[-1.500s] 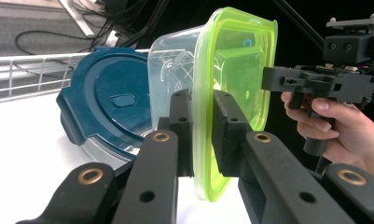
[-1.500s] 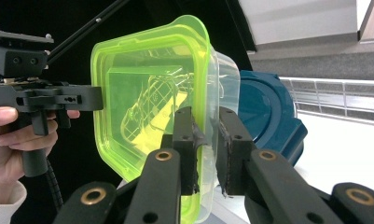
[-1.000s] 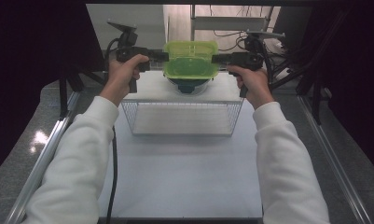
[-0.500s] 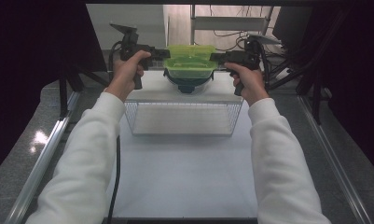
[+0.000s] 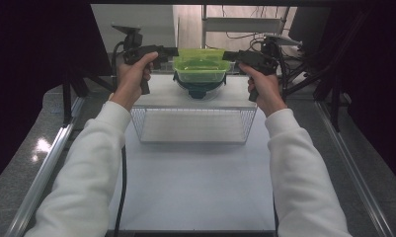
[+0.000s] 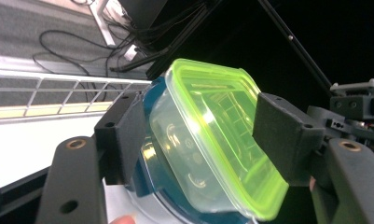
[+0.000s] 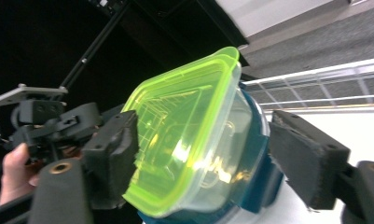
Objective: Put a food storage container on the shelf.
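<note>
green-lidded container (image 5: 201, 65), both claws just opening

The lidded container (image 5: 200, 66) is stacked on a second container (image 5: 199, 90) at the far end of the worktop (image 5: 195, 187), behind the wire basket (image 5: 194, 124). The left tongs (image 5: 174, 51) and right tongs (image 5: 227, 55) are positioned at either side of it.

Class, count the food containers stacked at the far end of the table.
2. A clear container with a green lid sits on top of a blue-rimmed container behind the wire basket. More could be hidden underneath.
</note>
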